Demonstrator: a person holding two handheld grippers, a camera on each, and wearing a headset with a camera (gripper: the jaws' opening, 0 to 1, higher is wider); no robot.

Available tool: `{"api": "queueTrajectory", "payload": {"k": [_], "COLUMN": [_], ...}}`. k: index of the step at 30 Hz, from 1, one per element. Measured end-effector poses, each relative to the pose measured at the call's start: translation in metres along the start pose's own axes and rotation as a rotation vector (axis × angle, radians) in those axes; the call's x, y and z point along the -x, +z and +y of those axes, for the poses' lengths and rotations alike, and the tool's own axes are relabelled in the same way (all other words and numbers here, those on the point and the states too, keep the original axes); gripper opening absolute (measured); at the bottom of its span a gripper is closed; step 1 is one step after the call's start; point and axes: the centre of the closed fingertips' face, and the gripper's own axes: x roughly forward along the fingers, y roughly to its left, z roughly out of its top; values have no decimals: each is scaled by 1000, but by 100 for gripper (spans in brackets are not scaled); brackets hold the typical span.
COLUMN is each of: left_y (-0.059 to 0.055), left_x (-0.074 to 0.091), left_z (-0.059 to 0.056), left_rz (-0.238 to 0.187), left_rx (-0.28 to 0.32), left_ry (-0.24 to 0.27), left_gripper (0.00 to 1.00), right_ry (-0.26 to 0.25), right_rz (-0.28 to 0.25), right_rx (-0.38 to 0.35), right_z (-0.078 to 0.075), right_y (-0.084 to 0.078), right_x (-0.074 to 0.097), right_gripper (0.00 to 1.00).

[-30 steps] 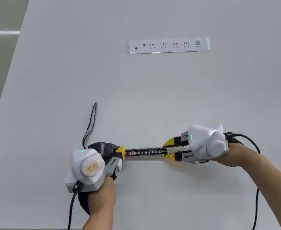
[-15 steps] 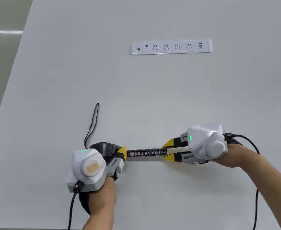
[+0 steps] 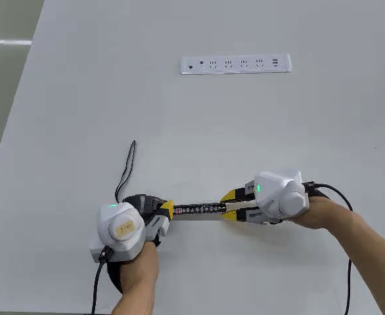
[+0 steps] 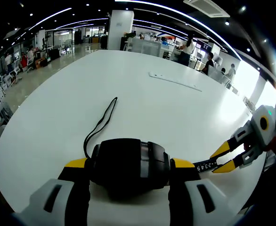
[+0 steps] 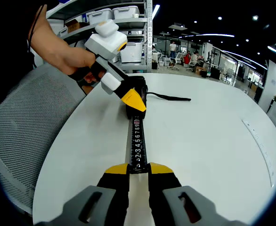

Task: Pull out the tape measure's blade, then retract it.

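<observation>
Blade (image 5: pixel 137 141) partly outside black case (image 4: pixel 128 162)

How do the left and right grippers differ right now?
The left gripper clamps the black tape measure case; the right gripper pinches the numbered blade. The left gripper's jaws stand wide apart, the right gripper's nearly together. Both have yellow-tipped jaws and face each other.

Head view overhead; gripper views face each other along blade (image 3: pixel 199 209).

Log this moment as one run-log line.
left hand-held gripper: shut on case | right hand-held gripper: shut on blade | blade: partly out between them | strap: loose on table
</observation>
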Motion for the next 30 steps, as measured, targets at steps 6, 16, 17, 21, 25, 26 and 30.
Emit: {"api": "queueTrajectory", "payload": {"k": [6, 16, 17, 21, 25, 26, 30], "left_y": [0, 0, 1, 0, 0, 1, 1], "left_x": [0, 0, 0, 0, 0, 0, 0], "left_z": [1, 1, 2, 2, 2, 2, 3], "left_rz": [1, 0, 1, 3, 2, 2, 2], "left_rx": [5, 11, 12, 13, 14, 14, 19], "left_ry": [-5, -14, -15, -16, -17, -17, -22], "left_gripper": [65, 65, 65, 65, 65, 65, 65], "right_ry": [4, 7, 8, 10, 11, 12, 13], "right_rz": [0, 2, 1, 0, -1, -1, -3], "right_rx": [3, 2, 1, 4, 3, 3, 6], "right_z": [0, 0, 0, 0, 0, 0, 0], "right_y": [2, 4, 5, 7, 8, 8, 9], "right_x": [-3, -6, -6, -8, -9, -9, -11], "right_gripper": [13, 13, 13, 13, 13, 13, 13]}}
